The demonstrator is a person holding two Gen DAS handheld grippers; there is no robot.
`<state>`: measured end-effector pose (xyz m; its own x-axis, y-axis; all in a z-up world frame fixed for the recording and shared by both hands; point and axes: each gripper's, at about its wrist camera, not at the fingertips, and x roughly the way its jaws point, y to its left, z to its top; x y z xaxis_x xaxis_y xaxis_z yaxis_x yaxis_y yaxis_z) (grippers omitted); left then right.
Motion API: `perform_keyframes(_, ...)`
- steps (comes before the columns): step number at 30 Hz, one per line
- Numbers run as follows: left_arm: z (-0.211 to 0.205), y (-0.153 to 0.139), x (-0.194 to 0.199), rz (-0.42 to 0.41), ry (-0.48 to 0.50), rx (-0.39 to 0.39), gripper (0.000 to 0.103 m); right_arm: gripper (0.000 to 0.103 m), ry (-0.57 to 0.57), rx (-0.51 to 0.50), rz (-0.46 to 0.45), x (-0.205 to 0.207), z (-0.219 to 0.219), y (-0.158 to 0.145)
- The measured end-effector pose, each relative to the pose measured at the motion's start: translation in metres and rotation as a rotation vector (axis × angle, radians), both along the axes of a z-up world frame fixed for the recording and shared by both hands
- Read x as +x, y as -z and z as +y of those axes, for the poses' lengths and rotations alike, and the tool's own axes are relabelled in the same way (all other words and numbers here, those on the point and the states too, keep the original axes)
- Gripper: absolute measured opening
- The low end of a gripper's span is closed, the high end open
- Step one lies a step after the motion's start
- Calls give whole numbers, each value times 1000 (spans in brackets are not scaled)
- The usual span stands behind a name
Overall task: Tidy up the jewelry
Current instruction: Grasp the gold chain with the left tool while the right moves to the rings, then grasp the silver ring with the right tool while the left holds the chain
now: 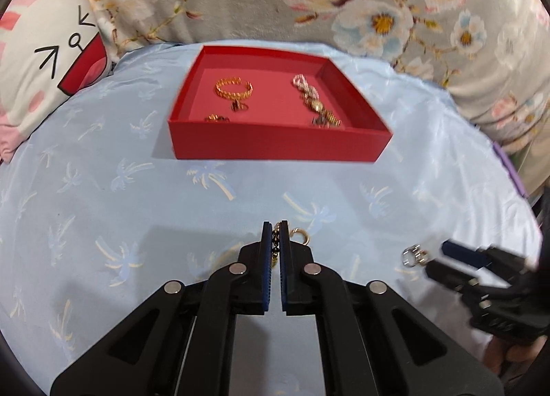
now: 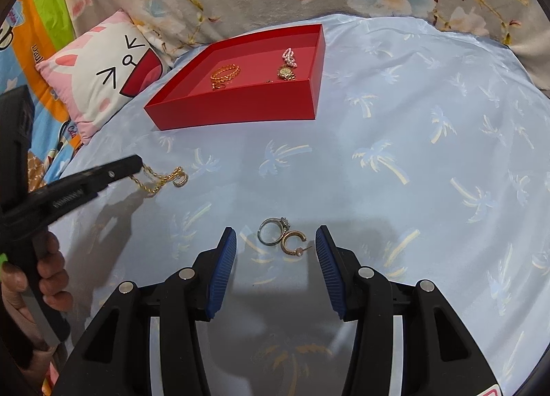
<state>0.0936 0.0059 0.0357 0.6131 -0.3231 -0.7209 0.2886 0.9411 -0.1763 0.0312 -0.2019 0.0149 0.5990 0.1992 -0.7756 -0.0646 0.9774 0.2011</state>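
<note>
The left claw (image 1: 275, 227) is clenched on a gold chain (image 2: 156, 180) whose ring end trails on the pale blue palm-print bedsheet (image 2: 395, 128). The right claw (image 2: 276, 241) stands released, its pads either side of a silver ring (image 2: 270, 231) and a gold hoop earring (image 2: 293, 242) lying touching. Beyond, the red tray (image 1: 275, 145) holds a gold bracelet (image 1: 233, 87), a watch (image 2: 286, 72) and a pink bead piece (image 2: 288, 54).

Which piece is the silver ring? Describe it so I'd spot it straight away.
Start at the red tray on the pale blue palm-print cloth, then come toward the right gripper, whose jaws stand open. Just ahead of them lie two small pieces touching each other. The silver ring is the closed loop with a stone cluster on top; the gold hoop earring beside it is an open C.
</note>
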Motion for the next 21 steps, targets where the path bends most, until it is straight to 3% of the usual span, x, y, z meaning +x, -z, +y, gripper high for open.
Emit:
perform_keyframes(6, 14, -32, -10, -49, -25, -47, 3, 46, -1, -2, 7, -1, 0, 3)
perform_keyframes(10, 18, -48, -18, -73, -22, -65, 3, 39, -3, -5, 20, 1, 0, 8)
perform_keyframes(21, 12, -49, -24, -69, 5, -78, 3, 38, -32, -24, 7, 16, 9, 6)
